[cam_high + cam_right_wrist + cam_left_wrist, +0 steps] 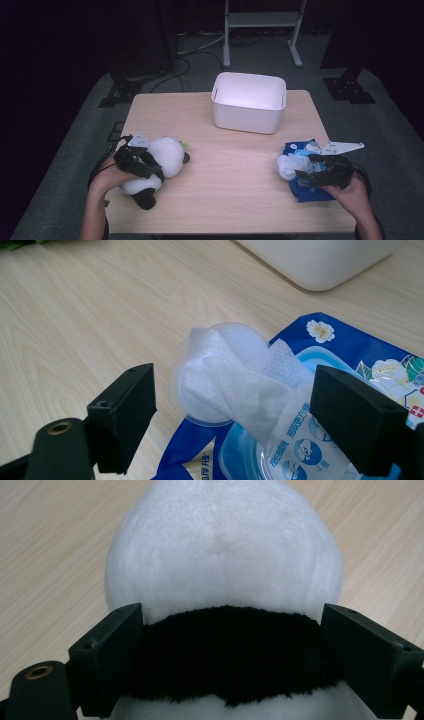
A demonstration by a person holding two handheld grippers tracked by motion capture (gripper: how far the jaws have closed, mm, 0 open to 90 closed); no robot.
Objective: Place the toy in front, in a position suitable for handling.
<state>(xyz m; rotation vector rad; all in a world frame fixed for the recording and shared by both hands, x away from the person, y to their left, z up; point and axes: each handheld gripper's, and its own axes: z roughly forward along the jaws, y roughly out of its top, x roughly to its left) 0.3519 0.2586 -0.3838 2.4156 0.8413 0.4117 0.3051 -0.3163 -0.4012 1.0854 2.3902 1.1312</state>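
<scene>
Nearest the person, the left claw (227,665) has its jaws set wide around the black band of a soft black-and-white plush panda (159,165), pads against the fur on both sides, the toy lying on the worktop (230,170) under it. The right claw (232,425) stands open over a blue plastic pack of wet wipes (360,390); its round clear lid (220,375) is flipped back, and a crumpled white wipe (240,385) sticking out of the opening lies between the jaws, touching neither. Beyond both claws, about midway between them, a white rounded-corner plastic bin (248,101) sits at the far edge of the pale wood worktop; its inside looks bare. Behind it lie grey floor (75,150), cables and a white metal frame (262,30) in a dark room.
</scene>
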